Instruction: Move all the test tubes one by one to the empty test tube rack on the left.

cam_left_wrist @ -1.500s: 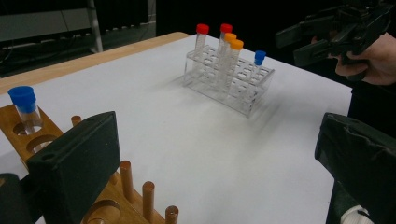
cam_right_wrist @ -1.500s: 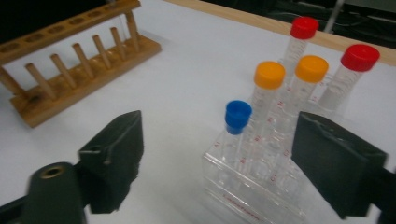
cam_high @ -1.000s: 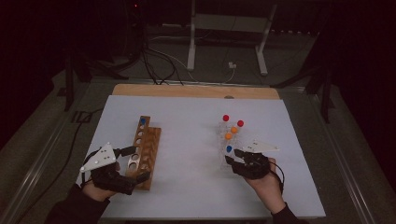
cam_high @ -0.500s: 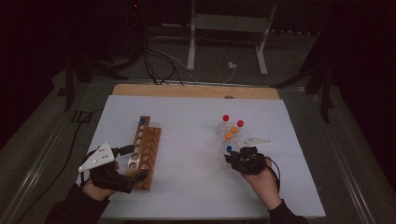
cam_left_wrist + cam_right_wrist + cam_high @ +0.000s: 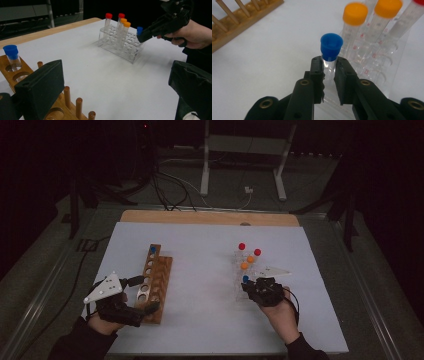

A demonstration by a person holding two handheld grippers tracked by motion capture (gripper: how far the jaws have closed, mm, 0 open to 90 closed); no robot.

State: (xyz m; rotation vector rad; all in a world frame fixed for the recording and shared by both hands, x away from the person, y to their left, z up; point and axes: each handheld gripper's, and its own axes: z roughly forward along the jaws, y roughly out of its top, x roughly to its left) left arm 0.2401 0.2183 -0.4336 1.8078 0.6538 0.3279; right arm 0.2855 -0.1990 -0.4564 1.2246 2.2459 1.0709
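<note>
Your right tool [image 5: 328, 75] has just clenched on the blue-capped tube [image 5: 331, 47] in the clear rack [image 5: 239, 292]; lift it straight up (orange-capped neighbours stand close behind).

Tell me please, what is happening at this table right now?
A person works with two hand-held grippers. The right gripper, its jaws just closed, grips a blue-capped test tube below its cap; the tube stands in the clear plastic rack beside orange-capped tubes and red-capped tubes. The left gripper straddles the near end of the wooden rack, where another blue-capped tube already stands.
</note>
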